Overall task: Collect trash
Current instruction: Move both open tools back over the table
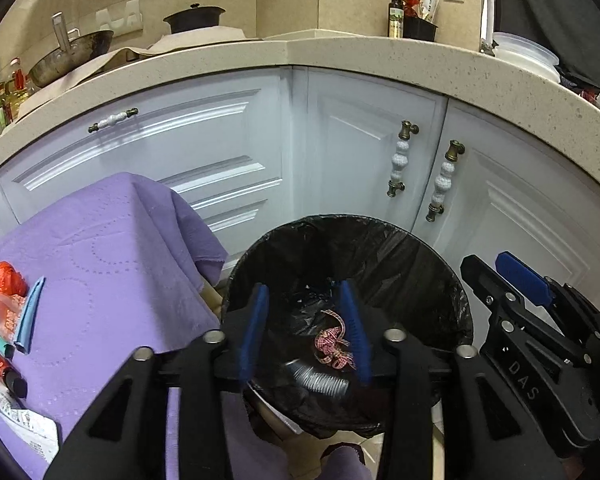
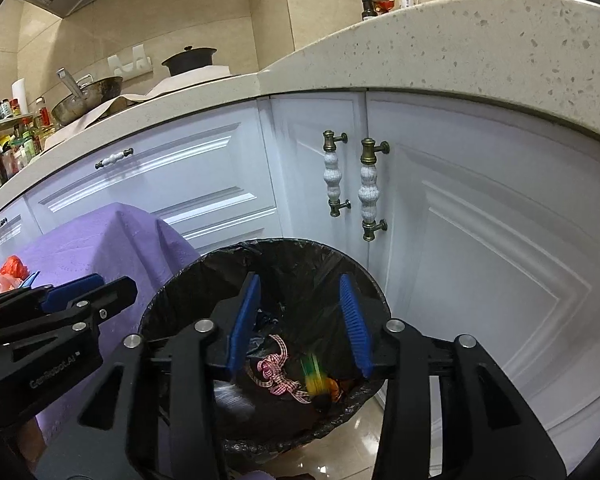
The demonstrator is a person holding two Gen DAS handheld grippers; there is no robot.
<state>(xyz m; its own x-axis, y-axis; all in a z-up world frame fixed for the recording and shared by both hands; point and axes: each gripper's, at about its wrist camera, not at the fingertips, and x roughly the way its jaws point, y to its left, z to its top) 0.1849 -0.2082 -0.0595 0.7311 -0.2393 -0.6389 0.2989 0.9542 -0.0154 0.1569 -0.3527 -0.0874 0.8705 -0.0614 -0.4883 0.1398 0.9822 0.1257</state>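
Both grippers, left (image 1: 306, 330) and right (image 2: 296, 326), hover spread and empty over the bin (image 2: 172, 288); blurred trash (image 2: 314, 378), possibly falling.

Left gripper (image 1: 306, 332) frame: matte black plastic, angular arms with triangular cut-outs
Left gripper fingers (image 1: 255, 330): two long blue pads, ribbed on the inner faces
Left gripper fasteners: round silver bolt heads at the arm joints
Left gripper marking: pale lettering on the side, seen in the right wrist view
Right gripper (image 2: 298, 324) frame: same black build with silver bolt heads
Right gripper pads (image 2: 354, 326): blue, finely ribbed
Right gripper marking: letters "DAS" on its side, seen in the left wrist view
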